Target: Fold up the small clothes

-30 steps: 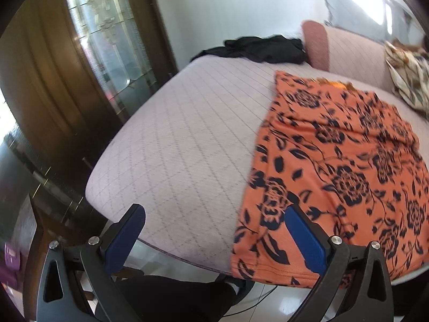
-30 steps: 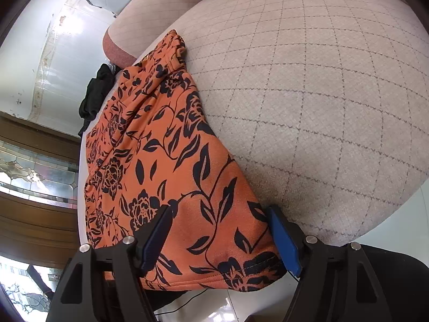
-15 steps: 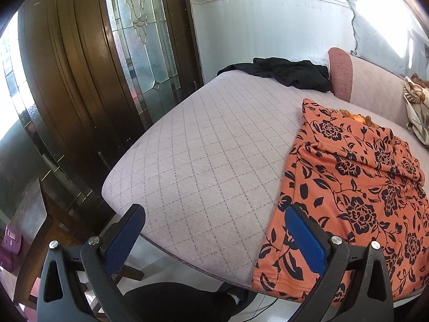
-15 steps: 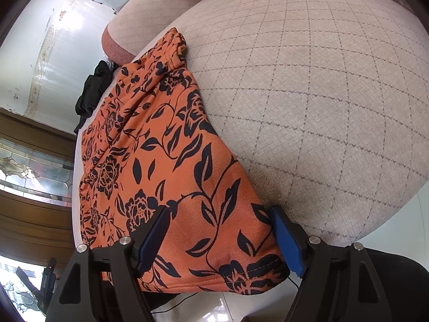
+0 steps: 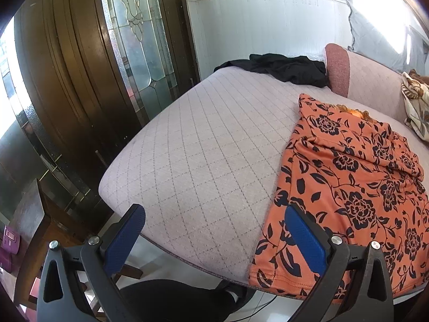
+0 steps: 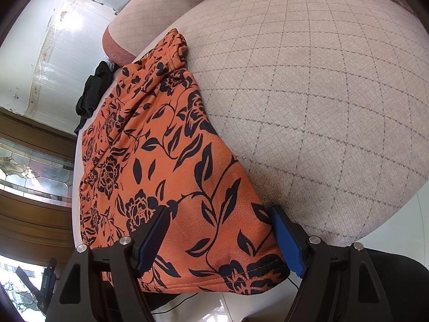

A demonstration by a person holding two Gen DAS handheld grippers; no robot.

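Note:
An orange garment with a black flower print [image 5: 348, 185] lies flat on a pale quilted cushion [image 5: 203, 155], its hem hanging over the near edge. My left gripper [image 5: 214, 233] is open and empty, off the cushion's near edge, left of the garment's hem corner. In the right wrist view the same garment [image 6: 171, 161] fills the lower left. My right gripper [image 6: 219, 238] is open, its fingers on either side of the garment's near hem corner, not closed on it.
A black garment [image 5: 287, 68] lies at the cushion's far end beside a pink backrest [image 5: 362, 77]. A patterned beige cloth [image 5: 415, 102] lies at the far right. A dark wooden door with leaded glass [image 5: 107, 67] stands left. A dark-clothed leg [image 5: 174, 300] is below.
The left gripper has drawn back and to the left; the garment now sits farther right and smaller in its view. The right gripper has barely moved.

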